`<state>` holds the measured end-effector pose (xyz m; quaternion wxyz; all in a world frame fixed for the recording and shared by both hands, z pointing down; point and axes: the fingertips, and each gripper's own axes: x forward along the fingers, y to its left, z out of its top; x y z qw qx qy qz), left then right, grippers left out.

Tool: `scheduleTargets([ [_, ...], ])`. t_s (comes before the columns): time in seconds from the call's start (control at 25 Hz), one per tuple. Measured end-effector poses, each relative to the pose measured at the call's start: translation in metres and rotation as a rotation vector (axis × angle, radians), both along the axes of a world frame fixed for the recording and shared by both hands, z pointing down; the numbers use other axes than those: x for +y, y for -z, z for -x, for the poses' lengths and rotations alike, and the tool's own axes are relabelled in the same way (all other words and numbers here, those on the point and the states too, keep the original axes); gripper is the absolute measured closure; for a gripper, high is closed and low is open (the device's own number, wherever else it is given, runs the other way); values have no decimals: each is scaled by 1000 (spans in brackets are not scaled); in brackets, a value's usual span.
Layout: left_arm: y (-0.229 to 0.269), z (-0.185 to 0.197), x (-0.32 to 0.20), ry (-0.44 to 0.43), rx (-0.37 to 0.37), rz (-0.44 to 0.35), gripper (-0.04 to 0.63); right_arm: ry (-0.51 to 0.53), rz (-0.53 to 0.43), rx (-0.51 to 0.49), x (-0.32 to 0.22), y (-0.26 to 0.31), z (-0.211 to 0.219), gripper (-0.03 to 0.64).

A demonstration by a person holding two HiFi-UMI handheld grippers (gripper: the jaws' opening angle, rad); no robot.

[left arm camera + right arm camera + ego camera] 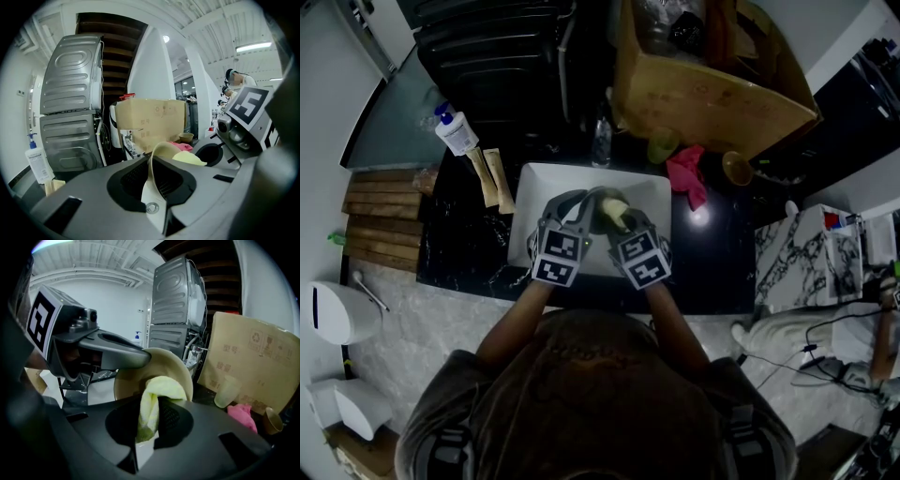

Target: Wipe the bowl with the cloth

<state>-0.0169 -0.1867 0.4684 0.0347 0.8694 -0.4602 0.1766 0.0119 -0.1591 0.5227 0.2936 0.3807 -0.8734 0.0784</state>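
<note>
Grey left gripper (152,176), grey right gripper (149,420), black-and-white marker cubes (560,255), dark top (600,394)

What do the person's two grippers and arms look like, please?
The left gripper and the right gripper are smooth dark-grey moulded shells. Their jaws sit in black recesses lined with textured pads. Each gripper carries a white cube printed with black square markers. No cables are visible on them. The person wears a dark top, and the forearms are uncovered.
</note>
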Motion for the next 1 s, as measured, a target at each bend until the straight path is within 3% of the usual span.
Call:
scheduleTargets([
  [0.56,-3,-3,-1,18,53,26,546,93,31,-133,15,5,36,597],
  [1.0,-11,26,-11,104,96,55,561,77,18,-182,12,5,21,597],
])
